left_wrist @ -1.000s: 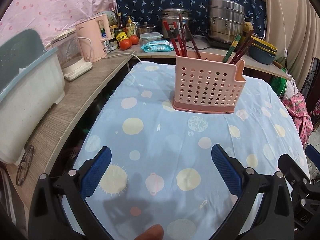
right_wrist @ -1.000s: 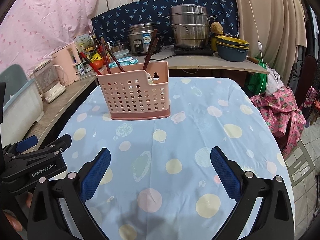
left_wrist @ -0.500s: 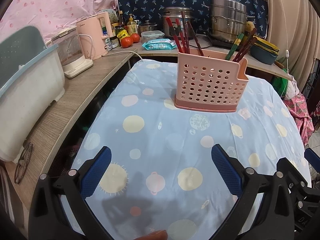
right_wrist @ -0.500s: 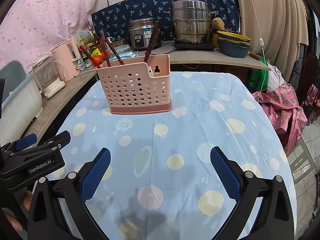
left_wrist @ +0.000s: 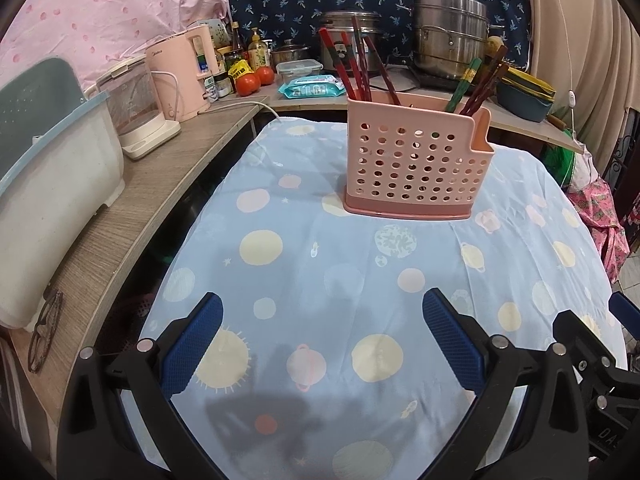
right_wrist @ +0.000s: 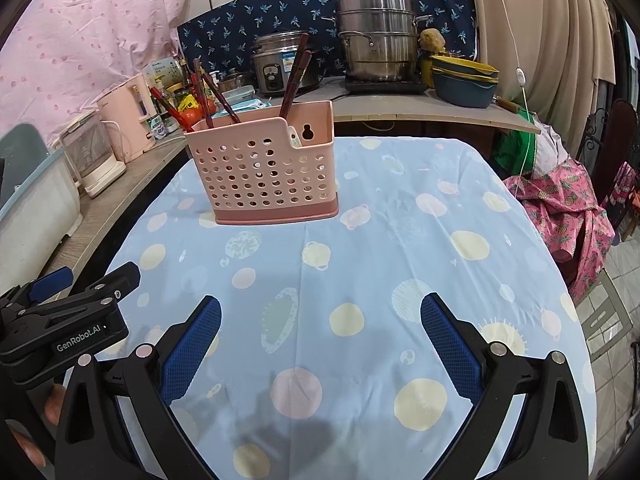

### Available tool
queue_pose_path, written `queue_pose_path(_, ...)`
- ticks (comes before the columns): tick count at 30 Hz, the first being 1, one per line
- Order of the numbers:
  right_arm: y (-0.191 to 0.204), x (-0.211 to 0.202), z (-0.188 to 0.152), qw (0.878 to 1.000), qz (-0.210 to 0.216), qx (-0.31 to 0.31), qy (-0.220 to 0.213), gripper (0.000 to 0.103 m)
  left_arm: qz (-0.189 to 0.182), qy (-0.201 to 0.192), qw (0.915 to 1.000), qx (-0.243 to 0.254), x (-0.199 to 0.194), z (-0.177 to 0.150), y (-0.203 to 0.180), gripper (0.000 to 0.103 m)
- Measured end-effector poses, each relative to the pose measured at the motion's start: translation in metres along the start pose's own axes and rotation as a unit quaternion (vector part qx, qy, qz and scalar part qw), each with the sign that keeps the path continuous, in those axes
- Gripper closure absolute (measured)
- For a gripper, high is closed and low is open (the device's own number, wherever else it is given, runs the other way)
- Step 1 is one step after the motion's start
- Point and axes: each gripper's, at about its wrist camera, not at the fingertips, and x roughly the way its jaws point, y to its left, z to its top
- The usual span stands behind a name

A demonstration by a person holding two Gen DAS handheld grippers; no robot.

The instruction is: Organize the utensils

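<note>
A pink perforated utensil holder (left_wrist: 416, 164) stands upright on the blue patterned tablecloth (left_wrist: 320, 272); it also shows in the right wrist view (right_wrist: 264, 172). Several dark red chopsticks (left_wrist: 356, 68) lean in its left part, and several more with a green one (left_wrist: 478, 80) in its right part. My left gripper (left_wrist: 322, 334) is open and empty, low over the cloth, well short of the holder. My right gripper (right_wrist: 320, 334) is open and empty, beside the left one (right_wrist: 68, 320).
A wooden counter (left_wrist: 132, 208) runs along the left with a white dish tub (left_wrist: 48, 192), a kettle (left_wrist: 136, 112), a pink appliance (left_wrist: 184, 72) and glasses (left_wrist: 44, 332). Pots (left_wrist: 448, 44), bowls (right_wrist: 464, 80) and tomatoes (left_wrist: 252, 80) stand at the back. A chair (right_wrist: 616, 160) stands right.
Both grippers have drawn back and risen slightly, so the holder sits a little lower in both views. Both stay open and empty. Nothing on the table moved.
</note>
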Motion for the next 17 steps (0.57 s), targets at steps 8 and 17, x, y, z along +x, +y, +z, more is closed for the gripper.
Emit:
queue_pose_path(8,-0.0008,0.0041,0.0003,1.0,-0.001,0.002,0.004,0.007,0.003,0.005,1.0,0.001,0.0041,-0.0004,0.0012,0.007)
queue_pose_path(17,-0.0018,0.0068,-0.0005,1.0,-0.004,0.004,0.006,0.007,0.001,0.0,1.0,0.004,0.0067,-0.0007,0.0011,0.007)
